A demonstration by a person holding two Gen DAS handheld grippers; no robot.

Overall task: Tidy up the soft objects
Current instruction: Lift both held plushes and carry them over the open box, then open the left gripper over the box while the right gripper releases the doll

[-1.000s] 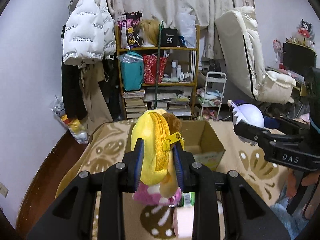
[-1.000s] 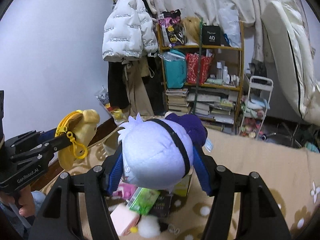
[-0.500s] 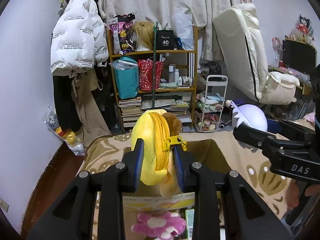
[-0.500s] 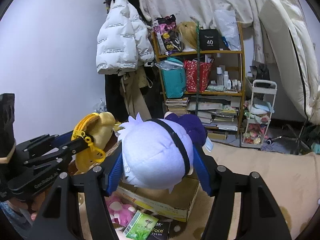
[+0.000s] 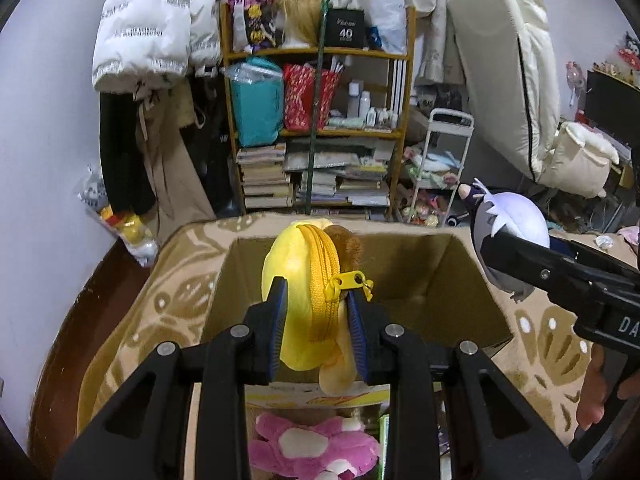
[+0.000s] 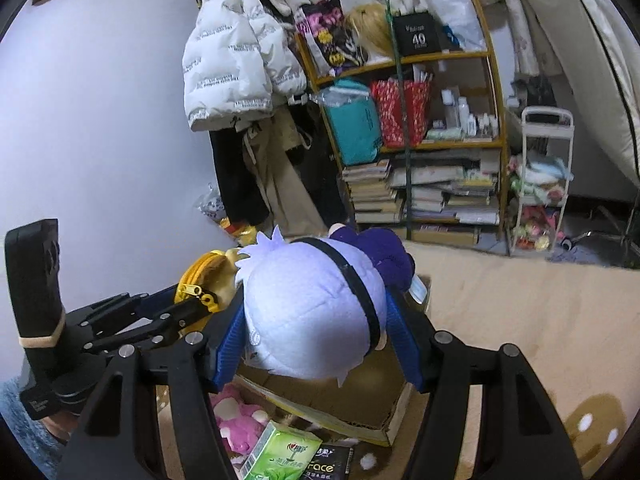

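Note:
My left gripper is shut on a yellow plush pouch with a zipper and holds it above the open cardboard box. My right gripper is shut on a lavender-haired plush doll in purple clothes, held over the box's right side. The doll also shows in the left wrist view, right of the box. The pouch shows in the right wrist view, left of the doll.
A pink plush lies on the patterned brown blanket in front of the box, beside a green tissue pack and a black packet. A cluttered shelf, hanging coats and a white cart stand behind.
Both grippers have moved forward with their plush toys, from in front of the box to above its opening. The pink plush now lies below the left gripper.

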